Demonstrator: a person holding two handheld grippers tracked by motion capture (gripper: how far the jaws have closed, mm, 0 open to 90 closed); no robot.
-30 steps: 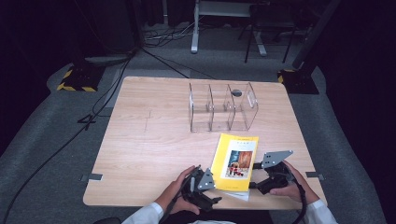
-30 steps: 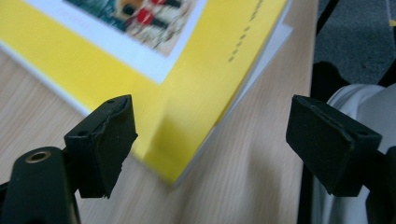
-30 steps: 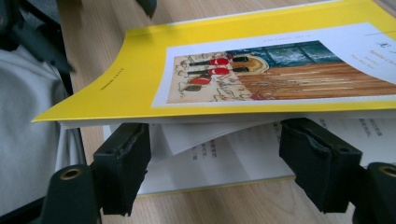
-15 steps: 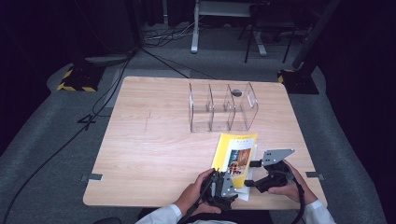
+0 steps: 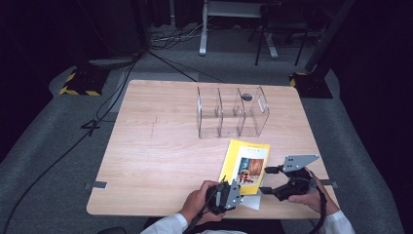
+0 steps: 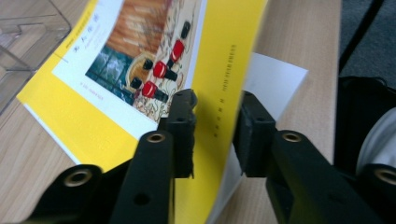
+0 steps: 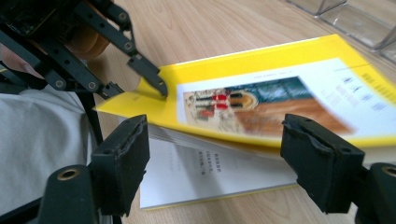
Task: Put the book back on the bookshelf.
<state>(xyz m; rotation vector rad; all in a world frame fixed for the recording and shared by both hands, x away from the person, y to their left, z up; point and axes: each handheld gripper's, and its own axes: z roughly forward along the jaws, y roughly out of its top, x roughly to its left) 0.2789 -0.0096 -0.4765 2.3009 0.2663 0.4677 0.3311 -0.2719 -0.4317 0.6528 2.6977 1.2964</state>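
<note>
Left hand-held gripper point(image 5: 233, 194) now sits at the near edge of the desk point(image 5: 156, 161), at the near left corner of the yellow book point(image 5: 246, 165). A sec ago it was further left, clear of the book; half a sec ago it had come up beside it. Its jaws have just been closing, w/ the front cover point(image 6: 219, 93) between them: narrow now, pinched on the cover edge, which is lifted off the white pages point(image 7: 205, 172) below.

Right hand-held gripper point(image 5: 265, 190) is just beside the book's near right edge, about where it was in both earlier frames. Jaws wide, nothing between the pads; book lies just ahead of them in the right gripper view.

Book itself: near right part of desk, same spot as before, only the cover corner raised.

Further back, the clear plastic organizer point(image 5: 233, 113) stands mid-desk, unmoved, well apart from the book.
</note>
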